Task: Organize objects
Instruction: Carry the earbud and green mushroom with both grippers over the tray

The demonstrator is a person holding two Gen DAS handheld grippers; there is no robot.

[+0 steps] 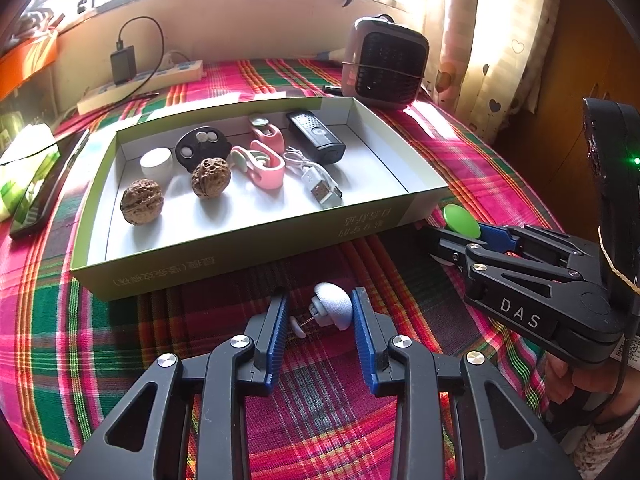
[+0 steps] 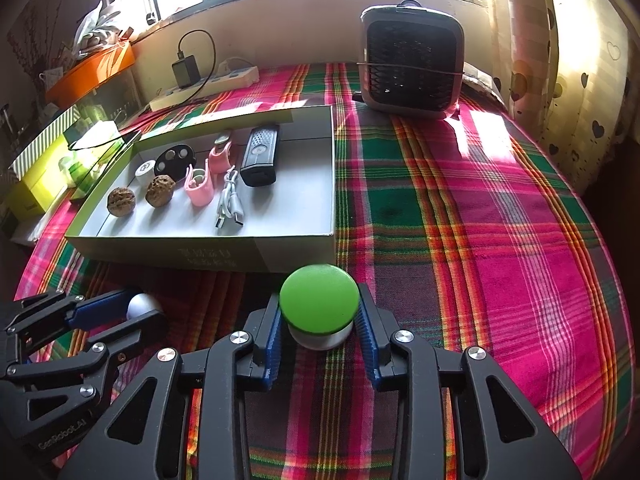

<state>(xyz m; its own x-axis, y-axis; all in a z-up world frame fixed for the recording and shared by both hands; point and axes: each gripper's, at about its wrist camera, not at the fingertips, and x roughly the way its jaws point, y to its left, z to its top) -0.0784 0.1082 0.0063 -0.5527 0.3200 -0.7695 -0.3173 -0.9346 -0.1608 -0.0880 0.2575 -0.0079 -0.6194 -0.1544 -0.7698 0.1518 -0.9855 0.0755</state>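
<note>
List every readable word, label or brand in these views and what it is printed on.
"DAS": white letters on the body of the right gripper.
"GenRobot.AI": on the body of the left gripper.
Chinese print on the front wall of the cardboard box: appears upside down, too blurred to read.
Code sticker on the right gripper's body, at the frame edge: unreadable.

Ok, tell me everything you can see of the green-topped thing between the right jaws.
The green-capped object looks like a small mushroom: a round, smooth, matte bright-green domed cap over a shorter white cylindrical base, probably plastic. It stands upright on the plaid tablecloth, just in front of the near right corner of the open box, outside it. The right gripper has its blue ribbed jaws at either side of the base, close against it; whether they are squeezing it yet cannot be told. The left wrist view shows its cap tilted toward the box wall.
</note>
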